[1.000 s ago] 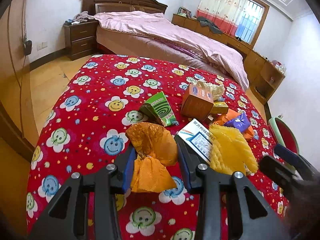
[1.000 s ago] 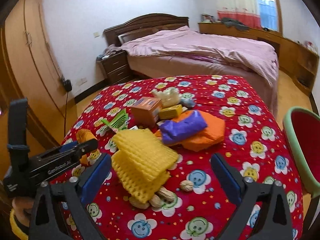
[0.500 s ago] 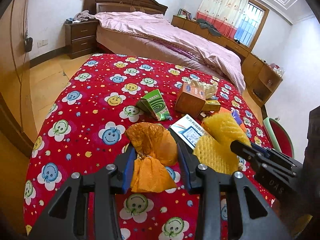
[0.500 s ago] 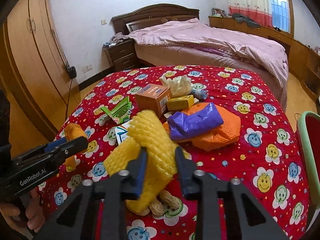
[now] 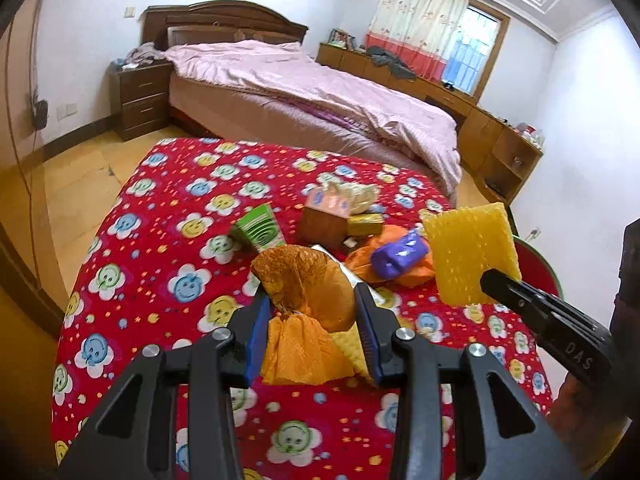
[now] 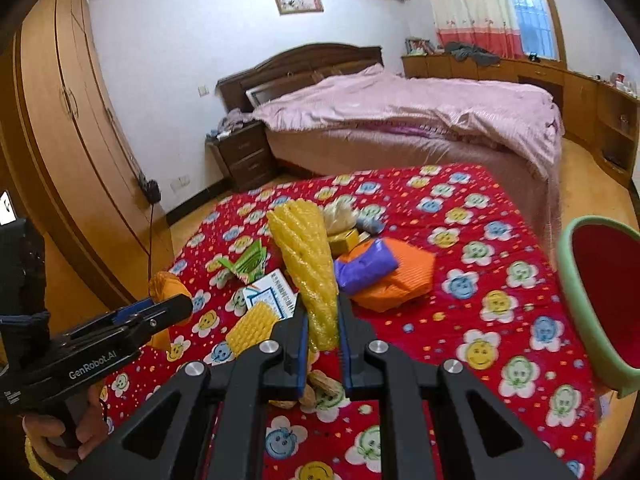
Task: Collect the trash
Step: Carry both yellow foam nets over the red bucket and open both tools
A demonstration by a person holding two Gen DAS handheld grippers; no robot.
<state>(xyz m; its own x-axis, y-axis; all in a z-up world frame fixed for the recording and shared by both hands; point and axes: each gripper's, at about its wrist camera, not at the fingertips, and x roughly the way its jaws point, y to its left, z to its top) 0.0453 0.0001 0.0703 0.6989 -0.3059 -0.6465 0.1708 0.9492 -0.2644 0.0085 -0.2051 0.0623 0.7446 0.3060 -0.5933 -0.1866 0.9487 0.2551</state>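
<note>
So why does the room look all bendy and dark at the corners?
Both wrist views use fisheye lenses: walls and the bed curve, corners go black. Right wrist view: window glares bright. Left wrist view: the brown box looks slightly blurry.

Left black plastic two-finger gripper point(image 5: 312, 330): blue pads, silver round screws, white "GenRobot.AI" lettering on side. Right black plastic two-finger gripper point(image 6: 323, 338): blue pads, silver screws, "DAS" marking. Bare-skinned hand point(image 6: 60, 432) on left grip

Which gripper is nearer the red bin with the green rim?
Right. The right gripper, holding yellow foam netting, is beside the bin; the left gripper is farther away.
</note>
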